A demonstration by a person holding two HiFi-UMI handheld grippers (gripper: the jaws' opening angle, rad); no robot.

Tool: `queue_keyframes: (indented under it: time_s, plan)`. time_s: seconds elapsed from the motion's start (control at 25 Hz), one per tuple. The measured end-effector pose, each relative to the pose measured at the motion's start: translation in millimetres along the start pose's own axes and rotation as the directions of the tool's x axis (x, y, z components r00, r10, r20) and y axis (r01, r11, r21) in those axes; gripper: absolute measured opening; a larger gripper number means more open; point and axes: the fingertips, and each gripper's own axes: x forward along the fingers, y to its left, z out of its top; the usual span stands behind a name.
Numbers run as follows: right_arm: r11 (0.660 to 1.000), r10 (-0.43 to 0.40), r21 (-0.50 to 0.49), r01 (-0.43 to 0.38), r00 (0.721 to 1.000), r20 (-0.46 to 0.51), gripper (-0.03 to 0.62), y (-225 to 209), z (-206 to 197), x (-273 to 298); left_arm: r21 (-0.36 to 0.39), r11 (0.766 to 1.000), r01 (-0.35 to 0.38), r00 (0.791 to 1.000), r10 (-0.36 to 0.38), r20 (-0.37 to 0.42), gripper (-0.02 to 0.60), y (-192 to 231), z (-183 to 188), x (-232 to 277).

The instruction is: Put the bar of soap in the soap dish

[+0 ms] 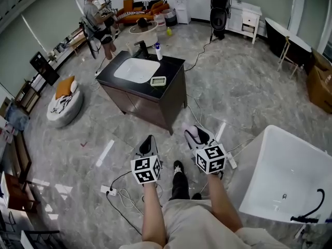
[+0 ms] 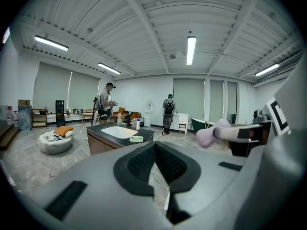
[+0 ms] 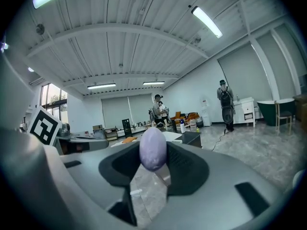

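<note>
Right gripper (image 1: 196,135) up front, jaws clamped on the purple bar of soap (image 3: 152,147), well short of the sink cabinet (image 1: 155,105). Left gripper (image 1: 149,139) just as far from the cabinet, jaws pressed together, nothing between them. Soap dish (image 1: 158,80) sits on the cabinet's top, near its front edge.

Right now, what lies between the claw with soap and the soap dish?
Head view: floor and the vanity's side separate right claw from soap dish.
</note>
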Motion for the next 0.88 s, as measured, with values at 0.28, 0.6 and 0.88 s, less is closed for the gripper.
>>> queue_keyframes:
  time_s: [0.28,0.6,0.88]
  plan:
    - [1.000,0.015,-0.022,-0.016,1.000,-0.023,0.155,-18,7,36,-0.023,1.000,0.003,1.000,-0.003,0.005,0.006,12,13,42]
    - [0.998,0.038,-0.052,-0.040,0.998,-0.045,0.155,-43,18,95,-0.053,0.998,-0.016,1.000,0.016,0.012,0.006,39,32,106]
    - [0.998,0.036,-0.042,-0.038,0.998,-0.049,0.155,-62,36,144,-0.064,0.998,-0.019,1.000,0.020,0.015,0.006,62,53,151]
